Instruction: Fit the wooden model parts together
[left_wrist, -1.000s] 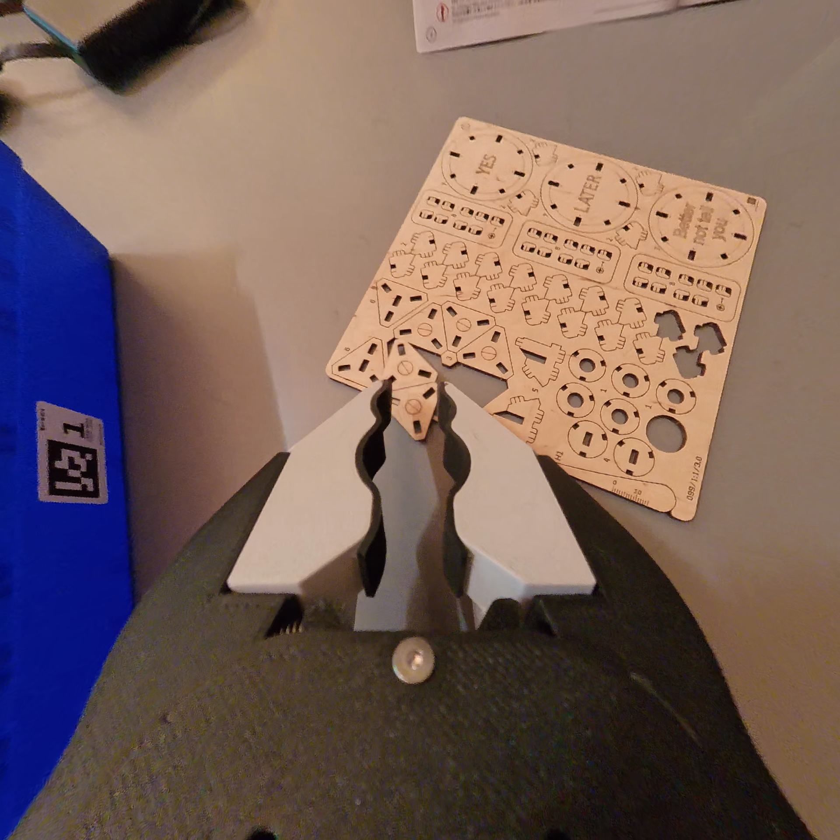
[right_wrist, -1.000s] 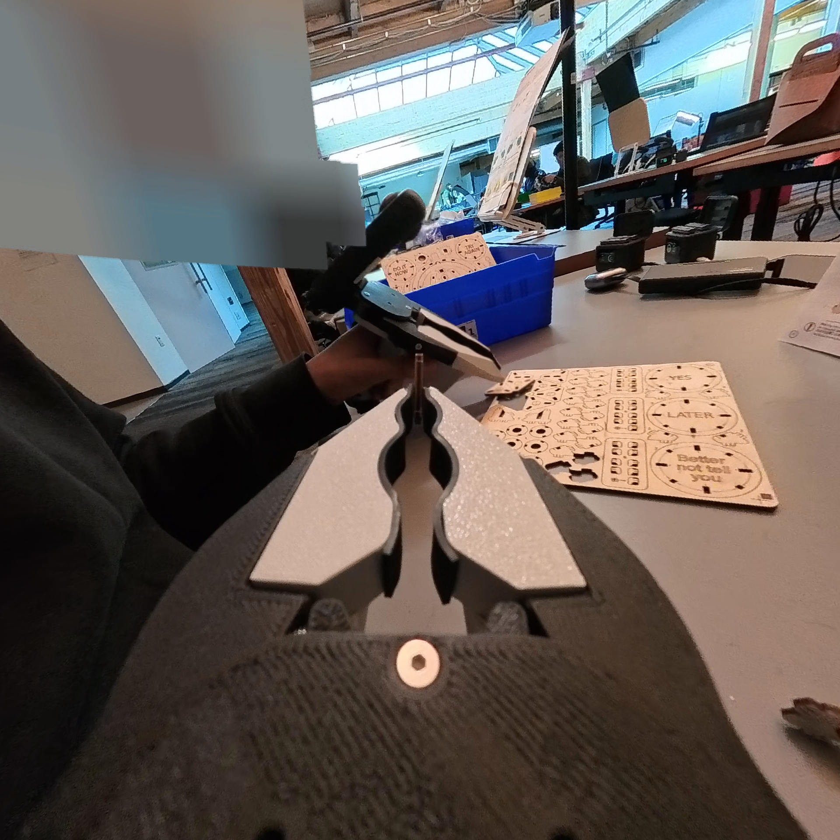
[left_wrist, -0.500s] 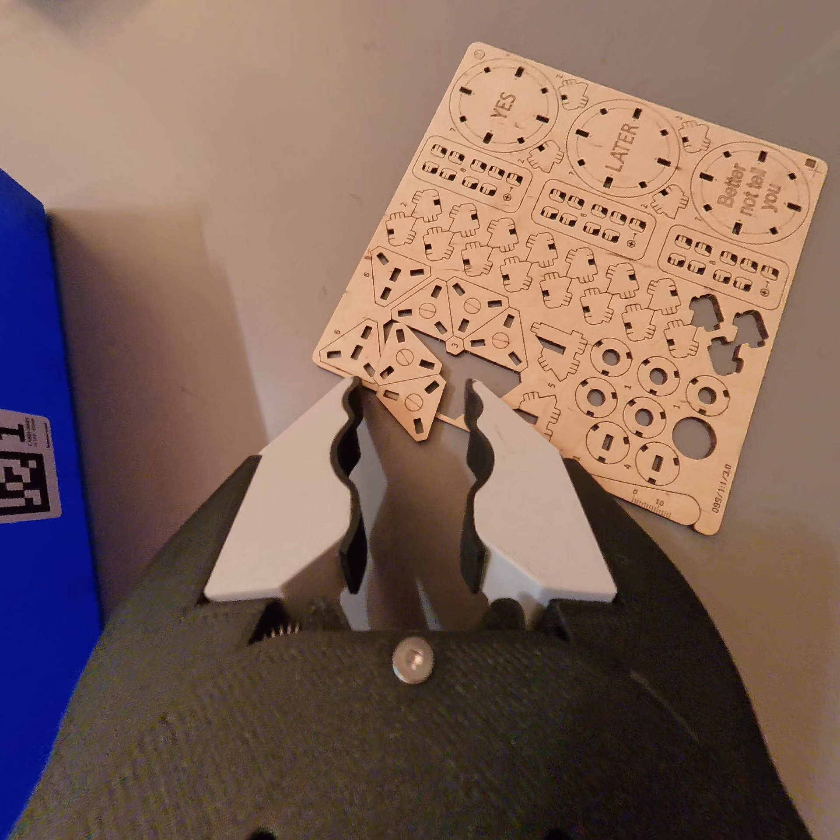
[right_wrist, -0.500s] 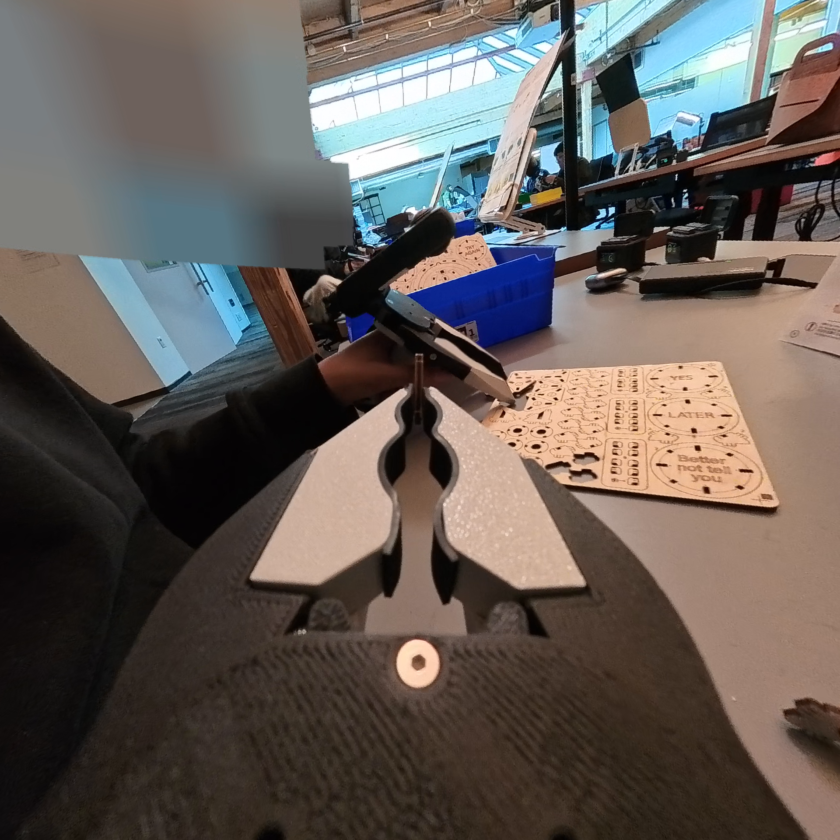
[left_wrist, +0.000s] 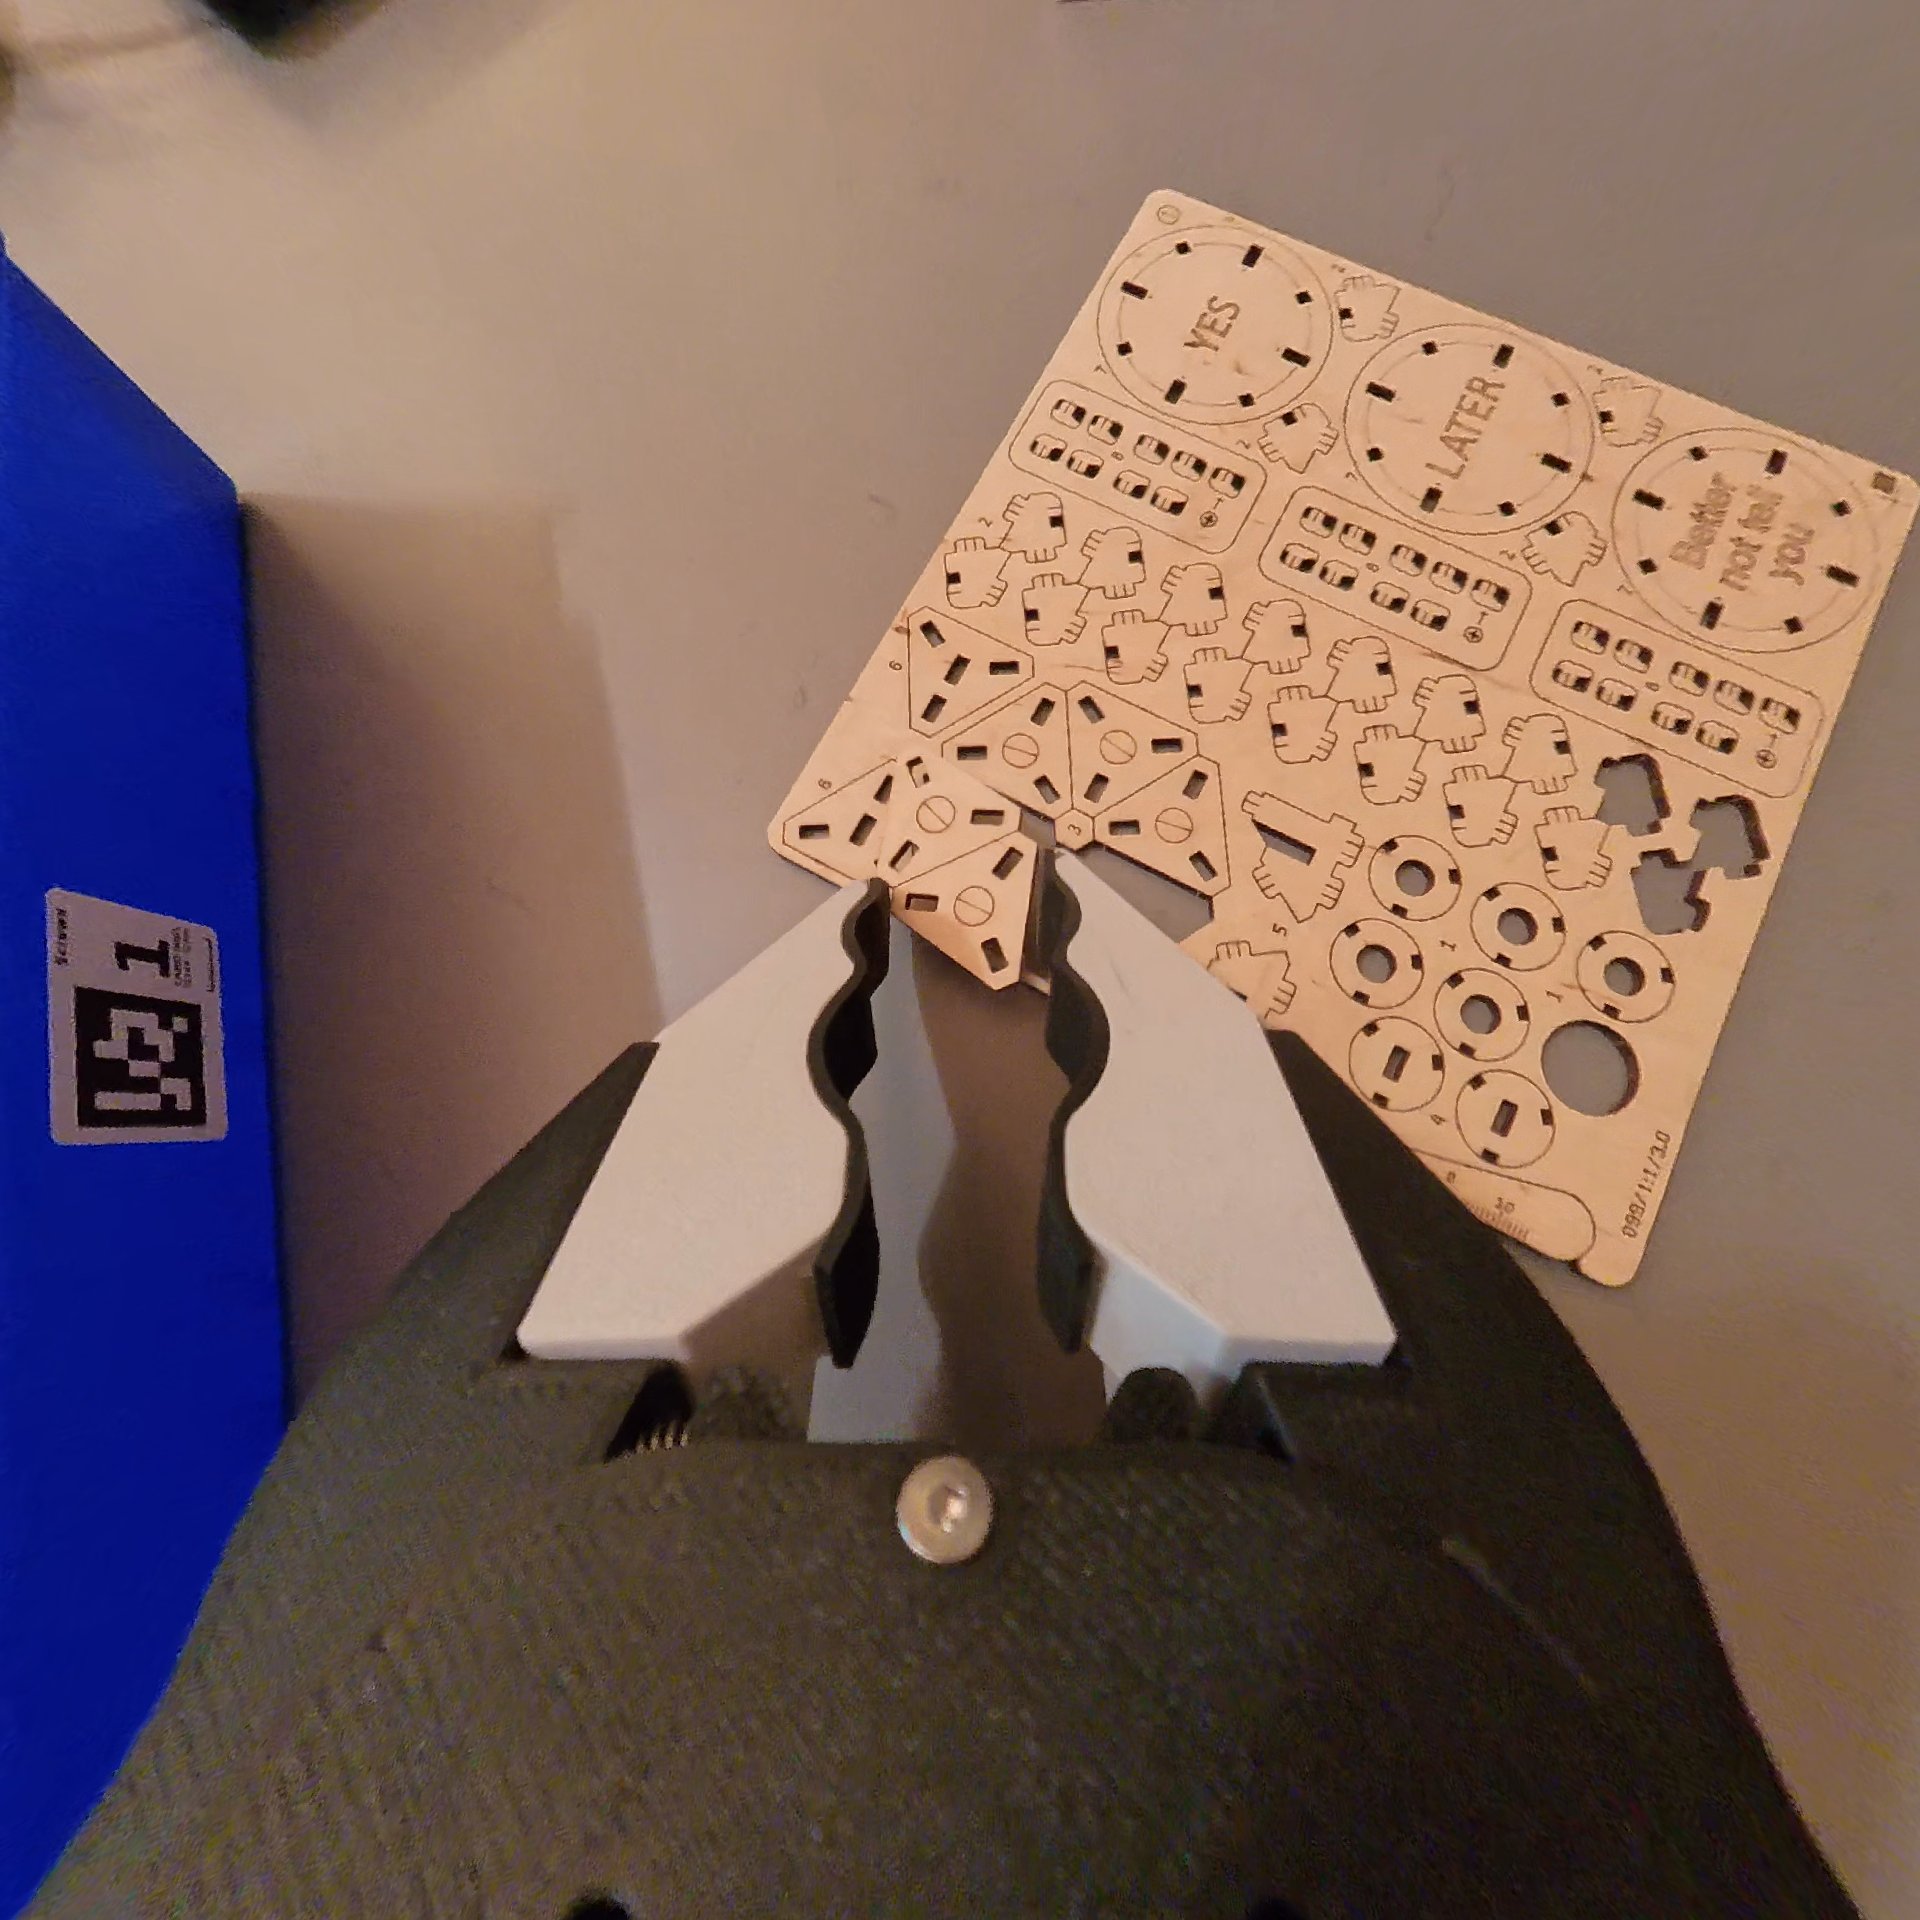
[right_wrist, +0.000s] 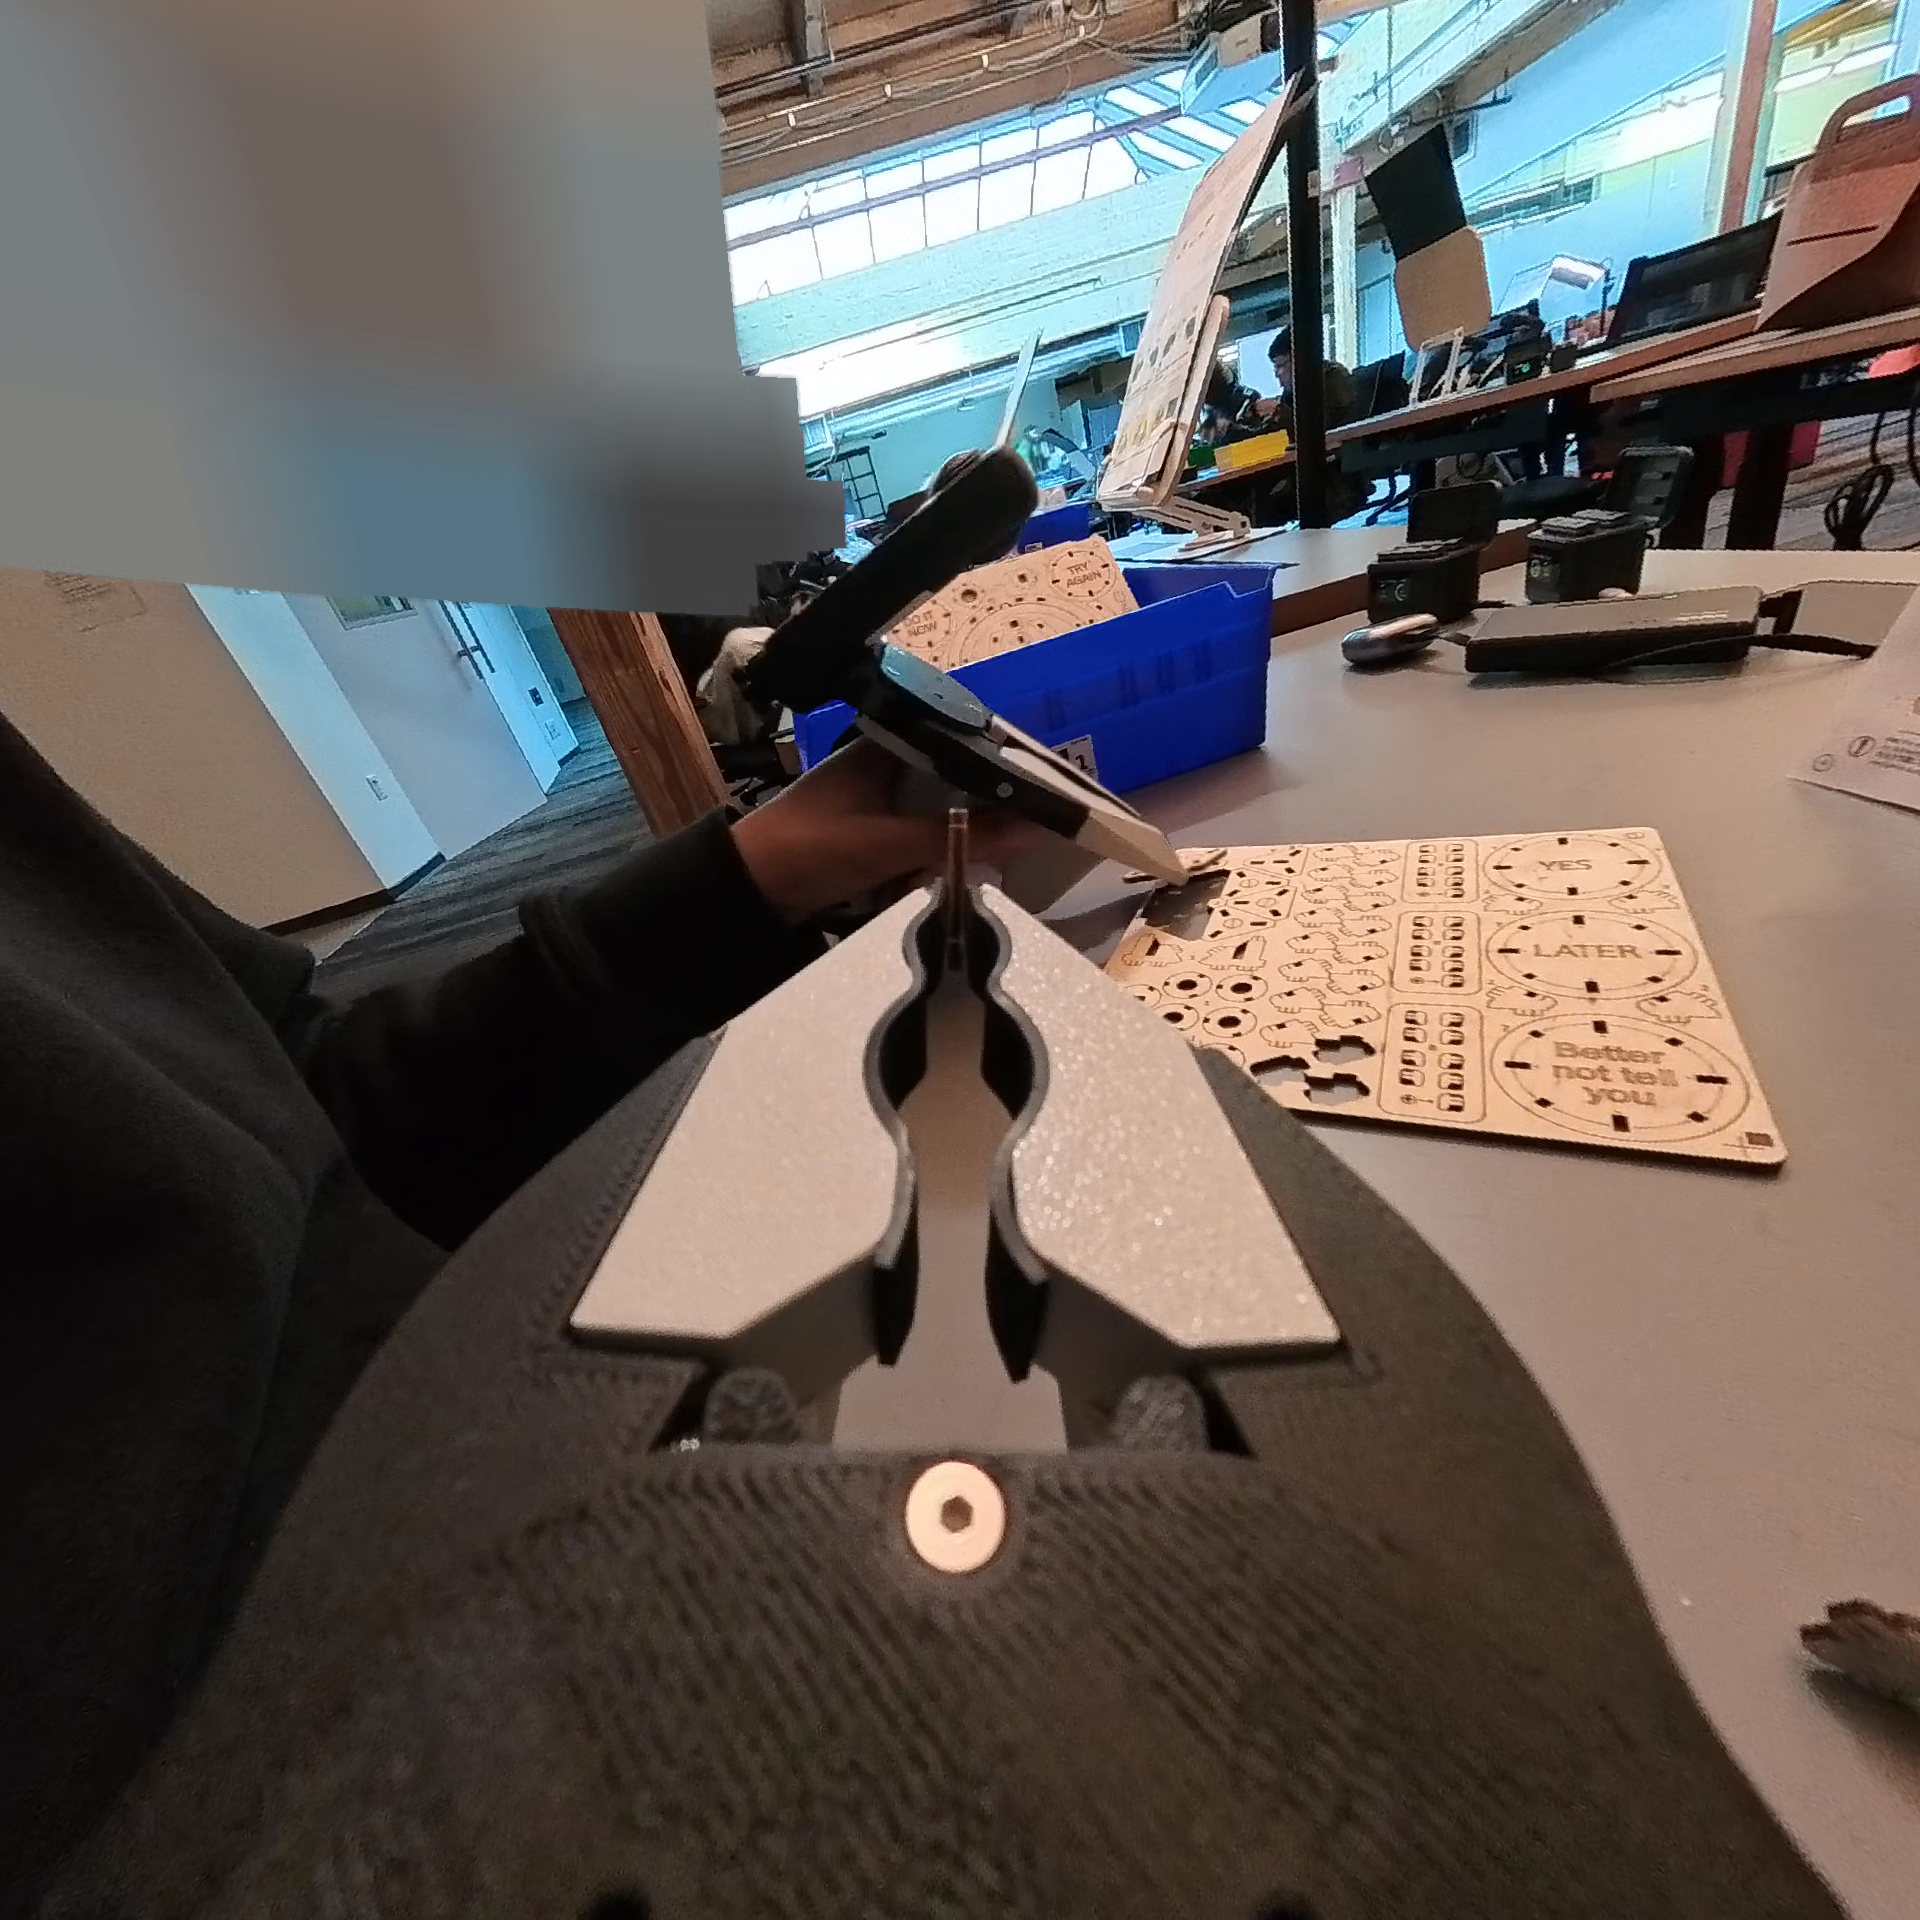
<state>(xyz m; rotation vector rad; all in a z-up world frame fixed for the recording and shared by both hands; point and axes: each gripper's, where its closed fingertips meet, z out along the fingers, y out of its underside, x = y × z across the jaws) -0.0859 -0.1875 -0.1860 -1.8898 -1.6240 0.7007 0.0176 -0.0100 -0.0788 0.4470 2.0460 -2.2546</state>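
Observation:
A laser-cut wooden sheet lies flat on the grey table; it also shows in the right wrist view. My left gripper is at the sheet's near corner, shut on a loose triangular wooden piece. The piece's corner meets the left pad and its edge meets the right pad. It lies tilted over the sheet. The right wrist view shows the left gripper with its tips down at that corner. My right gripper is off the table and shut on a thin flat wooden piece, which stands edge-on above the pads.
A blue bin stands close to the left of the left gripper; in the right wrist view it holds more wooden sheets. Black devices and a paper lie farther back. A small dark piece lies near the right. Across from one pair of fingers to the other is roughly 25 centimetres.
The left jaws opened wide and let go of the triangular piece, which rested on the sheet, then closed on it again with a wider grip. The right gripper has kept its thin piece and not moved.

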